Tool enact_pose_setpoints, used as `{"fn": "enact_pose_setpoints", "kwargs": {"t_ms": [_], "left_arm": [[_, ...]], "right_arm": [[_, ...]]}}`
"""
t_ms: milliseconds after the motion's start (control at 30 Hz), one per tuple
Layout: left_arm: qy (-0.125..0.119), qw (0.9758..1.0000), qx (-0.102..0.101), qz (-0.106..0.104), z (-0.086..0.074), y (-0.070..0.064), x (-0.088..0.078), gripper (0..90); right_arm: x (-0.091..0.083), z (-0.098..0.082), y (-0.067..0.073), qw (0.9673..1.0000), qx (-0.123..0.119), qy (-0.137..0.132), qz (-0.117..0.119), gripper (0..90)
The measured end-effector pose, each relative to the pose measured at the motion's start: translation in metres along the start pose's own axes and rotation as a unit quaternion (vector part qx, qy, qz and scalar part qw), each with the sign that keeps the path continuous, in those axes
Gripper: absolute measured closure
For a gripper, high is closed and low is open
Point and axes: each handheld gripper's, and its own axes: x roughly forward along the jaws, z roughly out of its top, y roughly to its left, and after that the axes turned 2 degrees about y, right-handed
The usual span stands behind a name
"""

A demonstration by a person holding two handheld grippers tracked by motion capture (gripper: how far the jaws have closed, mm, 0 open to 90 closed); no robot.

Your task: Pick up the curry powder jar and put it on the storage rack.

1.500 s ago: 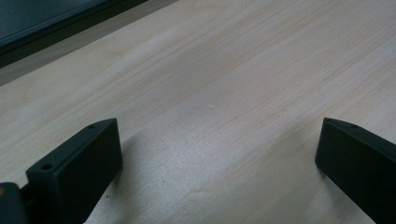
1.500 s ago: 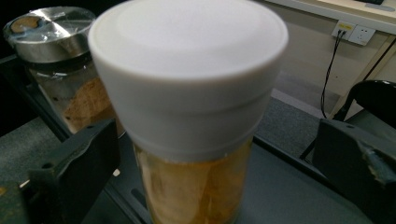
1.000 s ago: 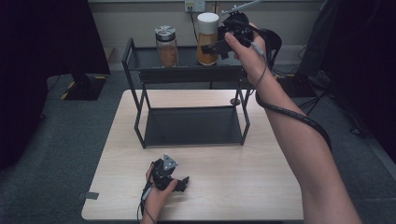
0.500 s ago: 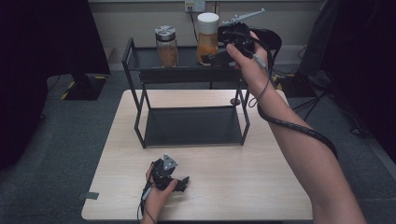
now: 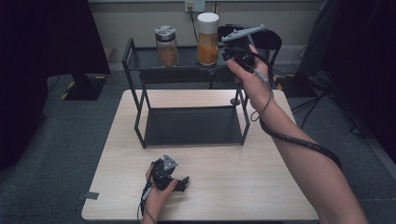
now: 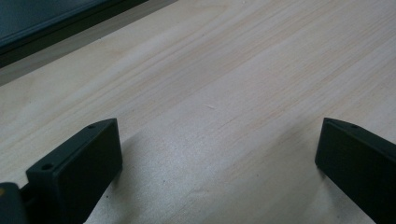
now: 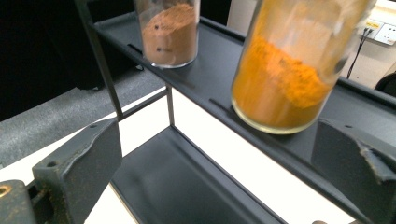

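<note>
Two jars stand on the rack's [image 5: 187, 77] top shelf: the white-capped jar [image 5: 207, 39] near its right end, the metal-lidded jar [image 5: 166, 46] left. Our right claw [image 7: 219, 177] gapes empty beside the former, apparently placed. Our left claw [image 6: 217, 163] rests wide open, empty, at the desk's [image 5: 243, 186] near edge.

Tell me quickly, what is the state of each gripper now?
Left gripper: open, holding nothing, resting on the table.
Right gripper: open, holding nothing, beside the orange jar.
</note>
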Motion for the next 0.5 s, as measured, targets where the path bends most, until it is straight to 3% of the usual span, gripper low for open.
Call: {"fn": "enact_pose_setpoints", "kwargs": {"t_ms": [500], "left_arm": [[-0.001, 1.0, -0.001, 0.0, 0.0, 0.0, 0.0, 0.0]], "right_arm": [[0.006, -0.022, 0.01, 0.9998, -0.002, 0.005, 0.017, 1.3]]}}
